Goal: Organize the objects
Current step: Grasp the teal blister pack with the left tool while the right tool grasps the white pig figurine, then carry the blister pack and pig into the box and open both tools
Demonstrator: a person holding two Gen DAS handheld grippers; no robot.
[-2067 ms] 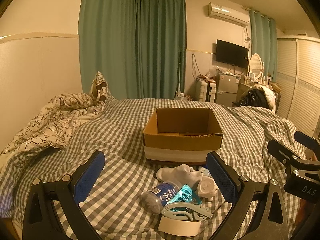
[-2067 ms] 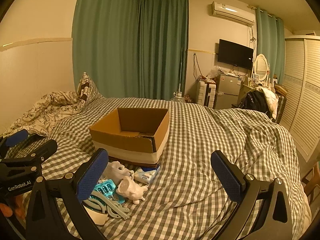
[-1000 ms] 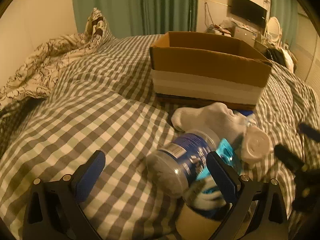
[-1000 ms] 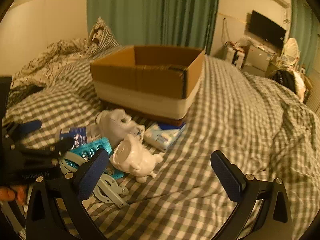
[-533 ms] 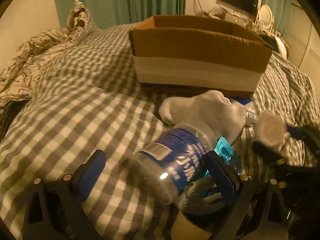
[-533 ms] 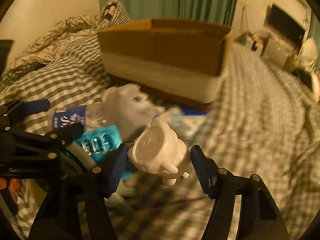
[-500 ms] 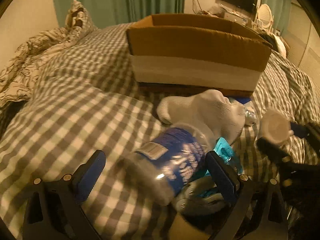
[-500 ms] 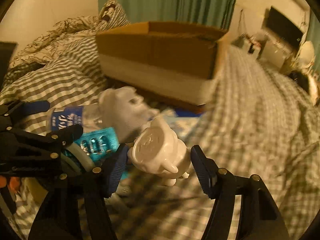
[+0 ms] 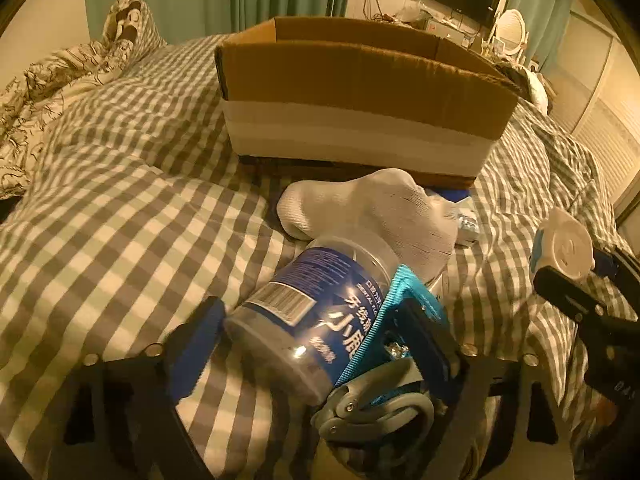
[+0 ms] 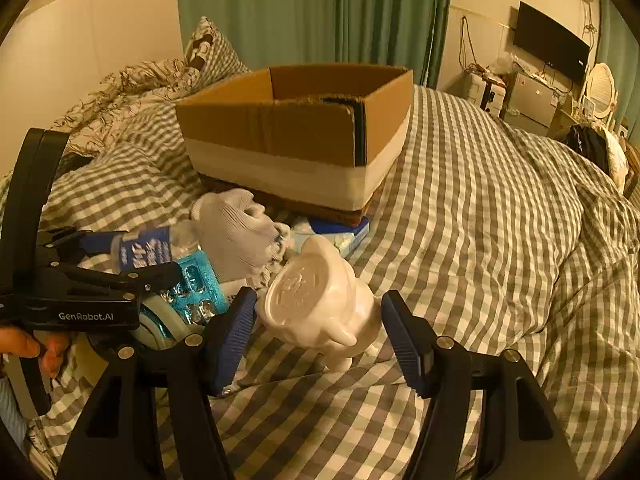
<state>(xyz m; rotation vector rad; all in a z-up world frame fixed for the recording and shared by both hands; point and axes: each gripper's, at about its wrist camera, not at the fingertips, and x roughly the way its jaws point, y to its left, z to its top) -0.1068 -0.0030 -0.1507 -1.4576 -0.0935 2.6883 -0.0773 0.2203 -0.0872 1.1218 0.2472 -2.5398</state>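
My left gripper (image 9: 316,344) has just been closing its jaws around a clear, round plastic jar (image 9: 316,316) with a glossy blue label, the left pad touching it. My right gripper (image 10: 318,332) sits half closed, its 2 ribbed pads flanking a smooth white ceramic pig (image 10: 320,304); I cannot tell if they press it. Only the right view shows inside the cardboard box (image 10: 296,136) ahead, beyond a ribbed white sock (image 10: 236,232).
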